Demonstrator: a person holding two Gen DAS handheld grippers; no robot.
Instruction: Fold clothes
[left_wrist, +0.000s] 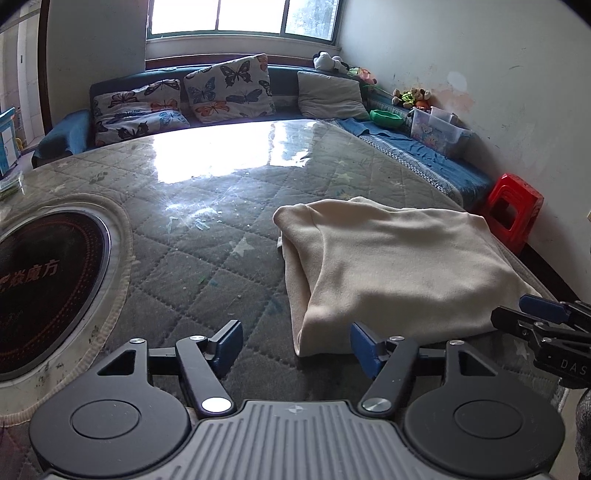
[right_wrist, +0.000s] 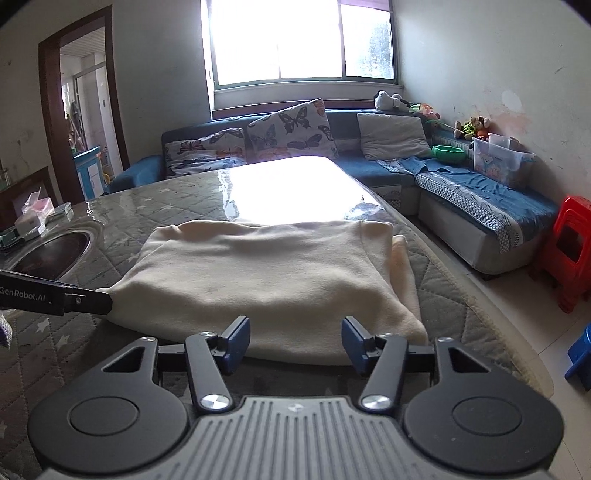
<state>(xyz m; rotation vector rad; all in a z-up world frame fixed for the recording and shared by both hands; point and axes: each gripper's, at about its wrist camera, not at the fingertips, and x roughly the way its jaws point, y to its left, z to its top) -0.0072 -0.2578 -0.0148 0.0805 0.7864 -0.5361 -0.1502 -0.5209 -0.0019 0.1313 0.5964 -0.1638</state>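
A cream garment (left_wrist: 391, 266) lies folded into a rough rectangle on the quilted grey table cover (left_wrist: 207, 266). It also shows in the right wrist view (right_wrist: 266, 273). My left gripper (left_wrist: 295, 345) is open and empty, just short of the garment's near left corner. My right gripper (right_wrist: 295, 341) is open and empty, its fingers just at the garment's near edge. The right gripper also shows at the far right of the left wrist view (left_wrist: 543, 317). The left gripper's body shows at the left of the right wrist view (right_wrist: 55, 293).
A round black hotplate (left_wrist: 40, 291) is set into the table at the left. A blue corner sofa (right_wrist: 461, 192) with butterfly cushions (left_wrist: 229, 88) stands behind. A red stool (right_wrist: 569, 251) is on the floor at right. Tissue boxes (right_wrist: 33, 218) sit at the table's left.
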